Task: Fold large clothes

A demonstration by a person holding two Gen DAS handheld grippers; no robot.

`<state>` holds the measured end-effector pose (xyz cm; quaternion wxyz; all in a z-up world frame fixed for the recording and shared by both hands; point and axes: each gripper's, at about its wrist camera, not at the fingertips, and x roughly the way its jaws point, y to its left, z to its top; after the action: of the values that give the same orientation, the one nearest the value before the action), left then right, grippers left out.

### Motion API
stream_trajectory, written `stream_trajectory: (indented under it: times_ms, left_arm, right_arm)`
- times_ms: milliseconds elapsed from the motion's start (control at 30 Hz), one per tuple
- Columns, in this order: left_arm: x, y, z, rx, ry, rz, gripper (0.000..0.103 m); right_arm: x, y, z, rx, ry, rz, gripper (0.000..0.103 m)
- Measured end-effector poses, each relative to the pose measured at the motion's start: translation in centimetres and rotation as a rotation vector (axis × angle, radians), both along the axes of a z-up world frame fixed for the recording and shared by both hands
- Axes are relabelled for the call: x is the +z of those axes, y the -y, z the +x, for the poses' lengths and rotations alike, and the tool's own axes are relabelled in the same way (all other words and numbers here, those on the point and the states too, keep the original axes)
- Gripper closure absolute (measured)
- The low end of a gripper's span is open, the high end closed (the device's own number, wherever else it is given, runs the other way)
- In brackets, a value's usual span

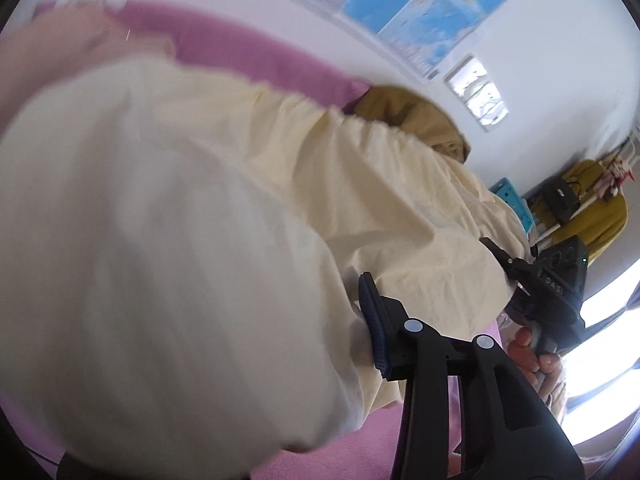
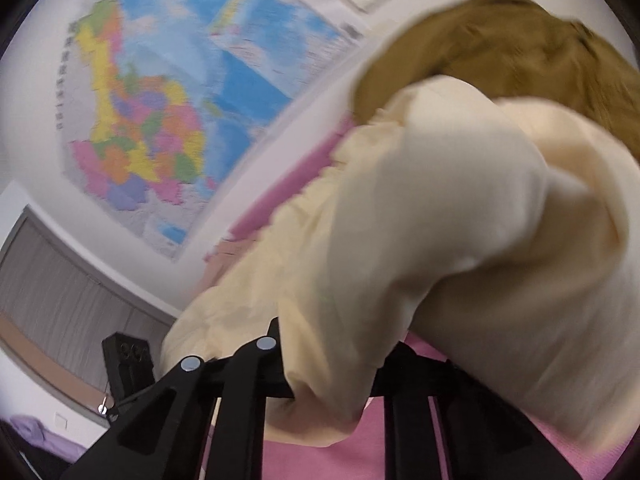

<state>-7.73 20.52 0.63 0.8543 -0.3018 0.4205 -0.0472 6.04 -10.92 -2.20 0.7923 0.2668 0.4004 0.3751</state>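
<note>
- Pink bed cover [image 1: 248,56]: spread under all the items.
- Cream garment [image 1: 192,216]: large, lies bunched across the pink cover, lifted at its near edge.
- Mustard garment [image 2: 500,52]: sits behind the cream one, touching it, by the wall.
- Wall map [image 2: 160,120]: hangs above.
- Left tongs [image 1: 360,332]: cream fabric lies against the visible pad; grip cannot be confirmed.
- Right tongs [image 2: 320,384]: narrowed, clamped on the cream hem.

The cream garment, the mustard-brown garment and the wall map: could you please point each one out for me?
cream garment [image 1: 168,208]: left wrist view, on its broad lifted panel.
mustard-brown garment [image 2: 520,52]: right wrist view, on its crumpled middle.
wall map [image 2: 148,128]: right wrist view, on the coloured land area.
</note>
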Motion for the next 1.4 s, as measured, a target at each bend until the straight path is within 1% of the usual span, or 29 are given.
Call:
stream_trajectory:
  times_ms: [133,267,333,400,467,500,567,600,633,667,733,767,833,867,900,933,967,1000,1033,1067,1133,1167,1200,1267,1300,1333,1400]
  left_arm:
    - [4.4,-1.3,0.6,-0.017,0.09,0.031,0.064]
    - [8.9,-3.0,1.5,-0.027,0.163,0.073,0.064]
    - [11.1,-4.4,1.8,-0.022,0.207,0.093,0.064]
    - [13.7,-6.3,1.8,0.002,0.251,0.129,0.064]
    - [16.5,-8.3,2.1,0.027,0.296,0.202,0.064]
    - [17.3,-9.2,2.2,0.041,0.306,0.225,0.064]
    - [19.1,-12.2,2.3,0.1,0.322,0.263,0.064]
    - [19.9,-13.8,2.4,0.123,0.33,0.297,0.063]
    - [20.4,-15.3,2.4,0.157,0.335,0.319,0.063]
    - [20.6,-16.5,2.5,0.182,0.337,0.326,0.064]
    - [21.0,-19.4,2.5,0.232,0.339,0.369,0.063]
    - [21.1,-21.4,2.7,0.283,0.337,0.392,0.065]
    - [20.8,-24.6,2.8,0.343,0.345,0.441,0.064]
    - [20.6,-25.7,2.7,0.365,0.35,0.449,0.064]
    - [20.0,-27.3,2.6,0.376,0.356,0.458,0.064]
    - [19.3,-28.8,2.3,0.397,0.353,0.466,0.065]
    - [17.6,-31.0,1.6,0.436,0.34,0.454,0.065]
    - [15.7,-32.6,1.2,0.458,0.321,0.443,0.065]
    - [13.2,-34.4,0.6,0.493,0.28,0.434,0.065]
    - [10.8,-35.8,0.1,0.516,0.232,0.427,0.065]
    - [5.1,-38.5,-0.7,0.561,0.104,0.373,0.065]
    - [3.2,-39.3,-1.1,0.581,0.063,0.366,0.065]
    - [1.4,-39.9,-1.9,0.6,0.048,0.344,0.065]
    - [-0.1,-40.5,-3.1,0.617,0.049,0.298,0.061]
    - [-0.4,-40.6,-3.6,0.624,0.052,0.281,0.061]
    - [-0.4,-40.7,-3.9,0.627,0.052,0.279,0.061]
    - [-0.3,-41.1,-4.0,0.634,0.04,0.276,0.06]
  right_arm:
    - [4.3,-1.3,-0.6,0.03,0.095,0.04,0.089]
    - [8.5,-3.3,-0.6,0.069,0.196,0.083,0.09]
    - [11.0,-5.0,-0.4,0.095,0.255,0.112,0.09]
    - [12.9,-7.1,0.2,0.126,0.293,0.137,0.09]
    - [15.0,-10.2,1.1,0.17,0.333,0.156,0.09]
    - [15.8,-11.6,1.5,0.189,0.347,0.162,0.09]
    - [17.1,-15.5,2.7,0.225,0.371,0.181,0.09]
    - [17.5,-17.2,3.2,0.241,0.374,0.189,0.09]
    - [17.8,-19.0,3.8,0.256,0.378,0.197,0.09]
    - [18.2,-21.7,4.5,0.28,0.389,0.204,0.09]
    - [18.2,-25.8,5.5,0.311,0.373,0.229,0.09]
    - [18.2,-28.2,5.9,0.329,0.382,0.231,0.09]
    - [17.6,-31.6,6.2,0.355,0.389,0.233,0.09]
    - [17.0,-33.4,6.2,0.375,0.396,0.228,0.091]
    - [15.8,-35.6,6.0,0.382,0.396,0.207,0.091]
    - [14.4,-37.3,5.9,0.403,0.376,0.19,0.091]
    - [13.0,-38.6,5.7,0.431,0.356,0.171,0.091]
    - [10.8,-40.4,5.5,0.458,0.325,0.129,0.091]
    - [8.7,-41.7,5.4,0.483,0.283,0.099,0.091]
    - [5.5,-43.6,5.4,0.529,0.206,0.046,0.091]
    - [0.8,-45.4,5.2,0.574,0.09,-0.033,0.09]
    - [-1.1,-45.8,4.9,0.595,0.055,-0.051,0.089]
    - [-2.0,-45.7,4.7,0.603,0.044,-0.052,0.088]
    - [-2.2,-45.6,4.5,0.618,0.032,-0.054,0.083]
    - [-1.8,-45.7,4.3,0.632,0.027,-0.071,0.078]
    - [-1.6,-45.5,4.3,0.636,0.02,-0.071,0.069]
    - [-0.6,-44.6,4.2,0.652,0.018,-0.082,0.059]
